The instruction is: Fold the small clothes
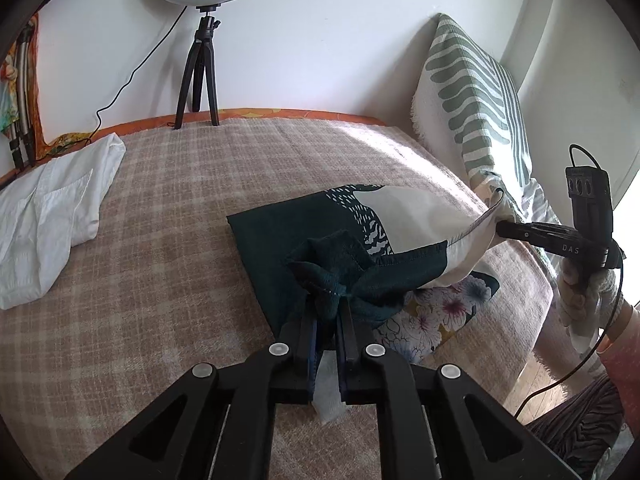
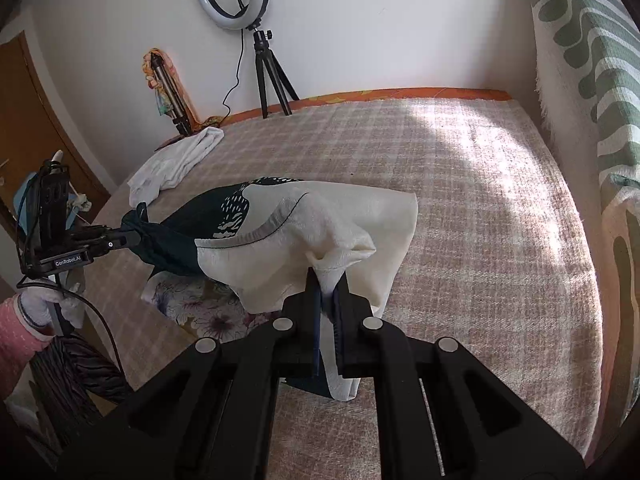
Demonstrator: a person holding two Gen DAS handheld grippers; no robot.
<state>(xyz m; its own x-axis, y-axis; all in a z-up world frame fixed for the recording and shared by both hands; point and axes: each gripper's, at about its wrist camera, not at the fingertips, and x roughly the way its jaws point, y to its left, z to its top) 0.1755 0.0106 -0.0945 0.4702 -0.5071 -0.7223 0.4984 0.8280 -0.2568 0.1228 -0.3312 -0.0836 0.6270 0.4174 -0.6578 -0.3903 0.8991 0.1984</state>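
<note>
The left gripper (image 1: pixel 328 312) is pinching a bunched dark-teal corner of the patterned cloth (image 1: pixel 280 232) between its jaws, which are standing nearly together with the fabric wadded between them. The right gripper (image 2: pixel 330 292) is clamping the cream-white corner of the same cloth, jaws almost closed, with a strip of white fabric hanging down between them.

Between the two grippers the cloth is stretching as a raised edge, teal toward the left gripper and cream toward the right, with a band of white dashes where the colours meet. Ahead of the grippers, the rest of it is lying on the bed (image 1: pixel 180 184), which is covered with a pink-and-cream checked blanket. Just below the lifted edge a floral piece (image 1: pixel 444 312) is lying flat on the blanket.

A gloved hand (image 1: pixel 580 292) is holding the right gripper's handle, and another gloved hand (image 2: pixel 44 304) with a pink sleeve is holding the left one.

Well beyond the left gripper, a crumpled white garment (image 1: pixel 52 216) is lying near the bed's far corner. A ring light on a tripod (image 1: pixel 200 76) is standing at the far edge by the wall, and a green-and-white patterned throw (image 1: pixel 480 104) is leaning up beyond the right gripper.
</note>
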